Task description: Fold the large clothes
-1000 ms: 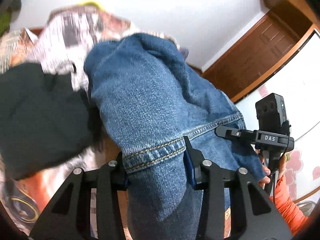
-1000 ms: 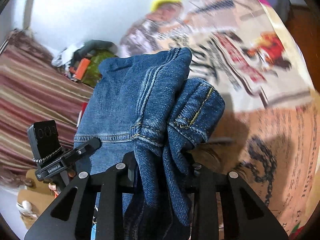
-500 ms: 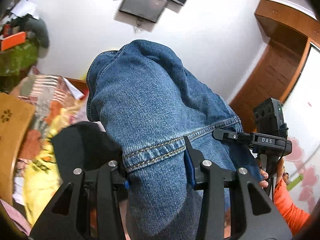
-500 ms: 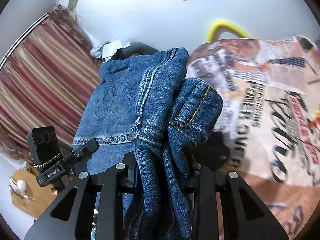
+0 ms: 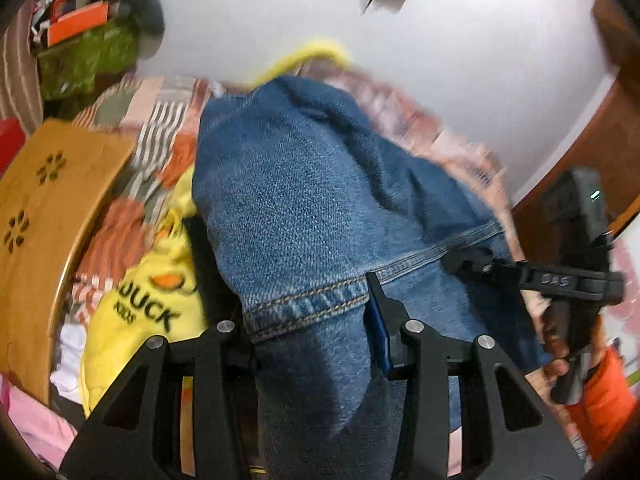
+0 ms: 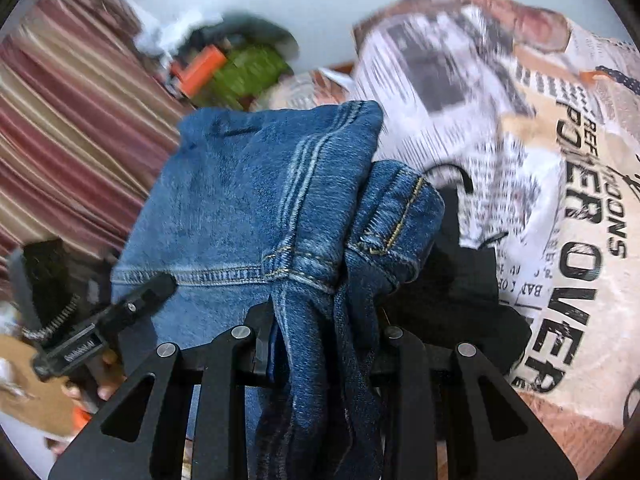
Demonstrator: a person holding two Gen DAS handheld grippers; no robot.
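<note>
A pair of blue jeans (image 5: 320,208) hangs bunched between my two grippers, held up off the bed. My left gripper (image 5: 312,320) is shut on a thick fold of denim just below a stitched hem. My right gripper (image 6: 320,320) is shut on a gathered hem of the same jeans (image 6: 256,208). The other gripper (image 5: 576,280) and the hand holding it show at the right edge of the left wrist view, and the left one (image 6: 92,332) shows at the lower left of the right wrist view. The fingertips are buried in cloth.
Below lies a bed with a printed newspaper-pattern sheet (image 6: 560,184). A yellow garment (image 5: 148,304) and a black garment (image 6: 464,280) lie on it. A wooden board (image 5: 44,220) stands at the left, striped curtains (image 6: 68,128) and cluttered shelf items (image 5: 84,44) beyond.
Both grippers have swung across the room and dropped with the jeans still clamped. The yellow garment and wooden board came into the left view; the printed sheet fills more of the right view.
</note>
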